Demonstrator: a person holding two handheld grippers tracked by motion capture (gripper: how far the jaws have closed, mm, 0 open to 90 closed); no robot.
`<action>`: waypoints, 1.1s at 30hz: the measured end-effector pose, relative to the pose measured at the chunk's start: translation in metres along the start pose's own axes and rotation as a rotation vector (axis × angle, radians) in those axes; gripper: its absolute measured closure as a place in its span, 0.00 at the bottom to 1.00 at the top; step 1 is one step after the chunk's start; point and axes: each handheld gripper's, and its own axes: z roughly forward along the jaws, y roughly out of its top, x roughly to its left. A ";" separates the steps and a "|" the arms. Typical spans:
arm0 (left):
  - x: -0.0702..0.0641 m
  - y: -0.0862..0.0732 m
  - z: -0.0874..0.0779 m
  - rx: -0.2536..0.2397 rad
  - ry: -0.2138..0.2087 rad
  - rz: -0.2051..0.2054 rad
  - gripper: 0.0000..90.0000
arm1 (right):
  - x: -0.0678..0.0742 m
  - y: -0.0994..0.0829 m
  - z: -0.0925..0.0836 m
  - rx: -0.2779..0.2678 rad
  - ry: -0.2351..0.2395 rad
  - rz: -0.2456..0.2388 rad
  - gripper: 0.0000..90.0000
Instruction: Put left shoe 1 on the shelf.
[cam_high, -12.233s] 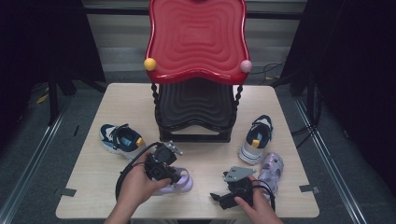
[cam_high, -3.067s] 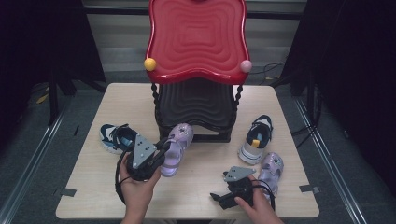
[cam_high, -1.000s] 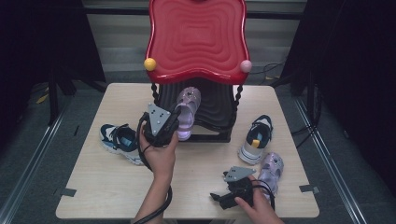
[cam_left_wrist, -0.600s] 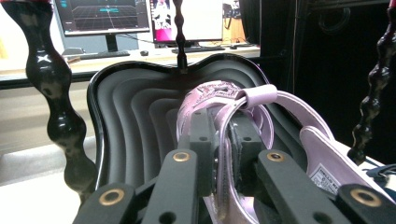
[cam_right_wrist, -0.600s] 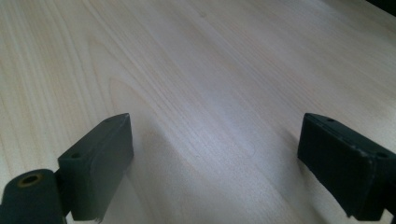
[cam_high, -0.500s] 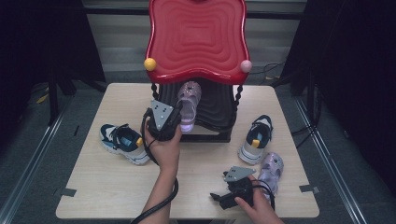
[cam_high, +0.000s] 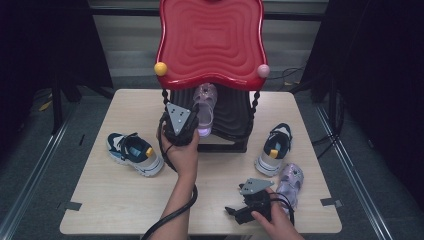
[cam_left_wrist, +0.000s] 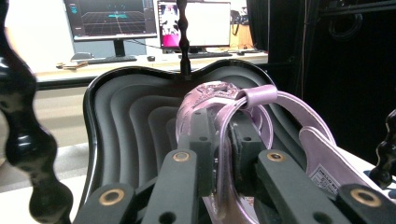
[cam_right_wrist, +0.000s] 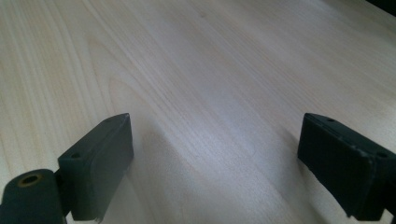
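- High view: left gripper (cam_high: 192, 131) at the front edge of the rack's lower black shelf (cam_high: 231, 107), under the red top tier (cam_high: 210, 40), carrying a lilac sandal (cam_high: 205, 107) w/ toe pointing in toward the back.
- Left gripper view: jaws clamped on the sandal's strap (cam_left_wrist: 223, 140); sole seems to hang over the ribbed shelf, can't tell if it touches yet.
- Right gripper (cam_high: 240, 211) rests low on the table (cam_high: 100, 200) near the front edge, jaws wide apart, nothing btwn them; 2nd lilac sandal (cam_high: 290, 182) just beside it.
- Likely step: seat the sandal on the shelf. Best approach: keep it level, slide further in so the heel clears the front lip, lower till the sole sits flat, then let go.
- Watch the twisted post (cam_high: 165, 97) at left & the red tier overhead; little headroom.
- Two sneakers (cam_high: 134, 152) (cam_high: 272, 148) sit on the table either side.
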 end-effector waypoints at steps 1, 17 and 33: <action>0.000 0.000 0.001 0.003 0.006 0.004 0.91 | 0.000 0.000 0.000 0.000 0.000 0.000 0.11; -0.005 -0.002 0.021 -0.034 0.037 -0.023 0.91 | 0.000 0.000 0.000 0.000 0.000 0.000 0.11; -0.003 -0.008 0.037 -0.037 0.111 0.007 0.91 | 0.000 0.000 0.000 0.000 0.000 0.000 0.11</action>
